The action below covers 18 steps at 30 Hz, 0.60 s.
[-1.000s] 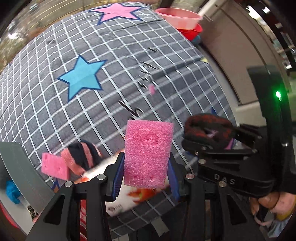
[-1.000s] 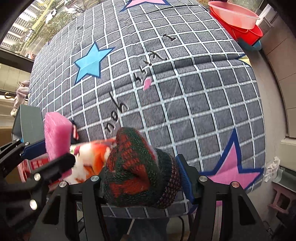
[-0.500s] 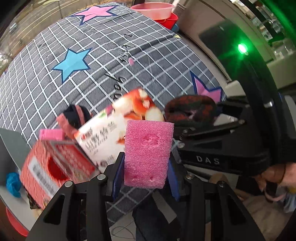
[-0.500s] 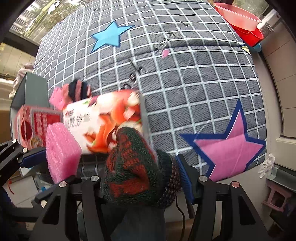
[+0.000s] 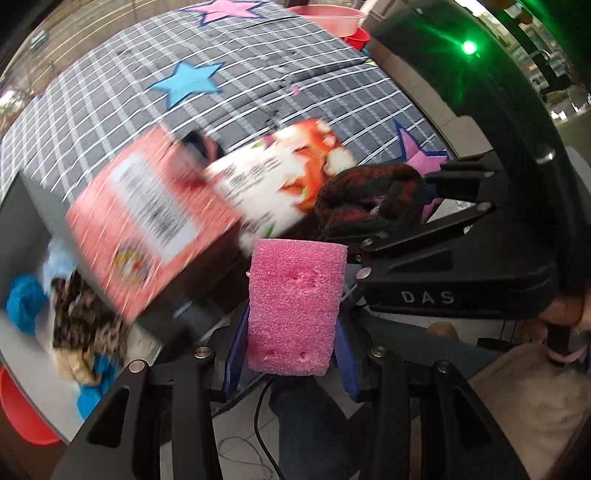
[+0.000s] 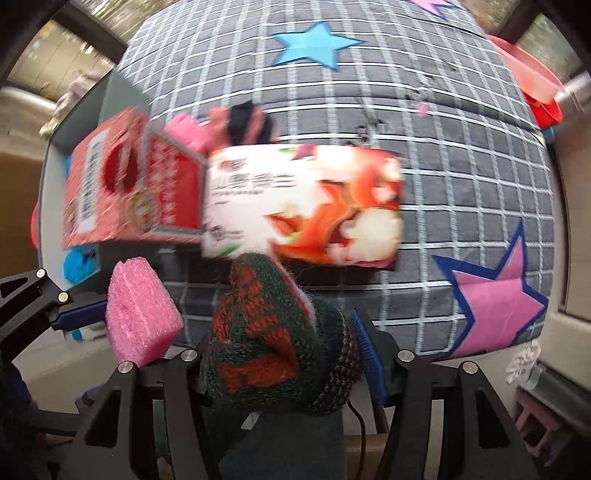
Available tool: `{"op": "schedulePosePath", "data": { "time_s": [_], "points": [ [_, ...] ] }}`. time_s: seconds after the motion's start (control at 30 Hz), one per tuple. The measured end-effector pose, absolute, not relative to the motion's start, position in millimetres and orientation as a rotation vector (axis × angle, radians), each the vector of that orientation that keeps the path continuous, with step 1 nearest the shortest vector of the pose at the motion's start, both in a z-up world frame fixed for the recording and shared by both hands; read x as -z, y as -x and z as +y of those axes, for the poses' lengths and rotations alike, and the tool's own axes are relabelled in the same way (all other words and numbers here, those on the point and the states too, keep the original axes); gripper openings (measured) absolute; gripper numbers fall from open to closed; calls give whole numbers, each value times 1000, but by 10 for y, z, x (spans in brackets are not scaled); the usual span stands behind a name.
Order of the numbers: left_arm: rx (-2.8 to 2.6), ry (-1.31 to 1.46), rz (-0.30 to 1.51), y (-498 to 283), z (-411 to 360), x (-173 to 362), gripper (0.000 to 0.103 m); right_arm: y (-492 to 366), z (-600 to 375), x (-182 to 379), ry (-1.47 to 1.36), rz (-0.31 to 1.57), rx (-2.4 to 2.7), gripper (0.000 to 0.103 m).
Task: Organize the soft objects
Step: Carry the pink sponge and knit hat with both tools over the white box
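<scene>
My left gripper (image 5: 291,332) is shut on a pink sponge (image 5: 295,302), held off the near edge of the checked cloth (image 5: 229,92). The sponge also shows in the right wrist view (image 6: 142,314). My right gripper (image 6: 284,354) is shut on a red and green knitted item (image 6: 273,343), which shows beside the left gripper in the left wrist view (image 5: 369,199). A pink and black striped soft item (image 6: 240,125) and another pink sponge (image 6: 184,131) lie behind the boxes. A grey bin (image 5: 22,229) at the left holds blue and patterned soft things (image 5: 81,317).
A red carton (image 6: 125,184) and a white and orange food box (image 6: 306,206) lie near the cloth's near edge. Pink and red basins (image 5: 328,18) stand at the far corner. A red basin (image 5: 22,410) is below the bin.
Both grippers have pulled back and left, off the cloth's near edge, with their loads still held. The grey bin with soft things has come into the left wrist view.
</scene>
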<state>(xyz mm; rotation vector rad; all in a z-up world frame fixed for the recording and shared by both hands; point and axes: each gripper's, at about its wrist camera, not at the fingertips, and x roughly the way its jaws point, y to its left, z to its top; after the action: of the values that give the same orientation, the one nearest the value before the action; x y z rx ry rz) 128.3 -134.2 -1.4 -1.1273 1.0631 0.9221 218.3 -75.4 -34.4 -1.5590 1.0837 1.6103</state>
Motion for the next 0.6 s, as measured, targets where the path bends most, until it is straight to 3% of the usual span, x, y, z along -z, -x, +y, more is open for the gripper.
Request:
{"op": "schedulePosePath", "data": {
  "time_s": [0.6],
  "points": [
    [-1173,1279,902,-206,-2076,-183,46,-1156,-1414,262,1812,981,-1924,60]
  ]
}}
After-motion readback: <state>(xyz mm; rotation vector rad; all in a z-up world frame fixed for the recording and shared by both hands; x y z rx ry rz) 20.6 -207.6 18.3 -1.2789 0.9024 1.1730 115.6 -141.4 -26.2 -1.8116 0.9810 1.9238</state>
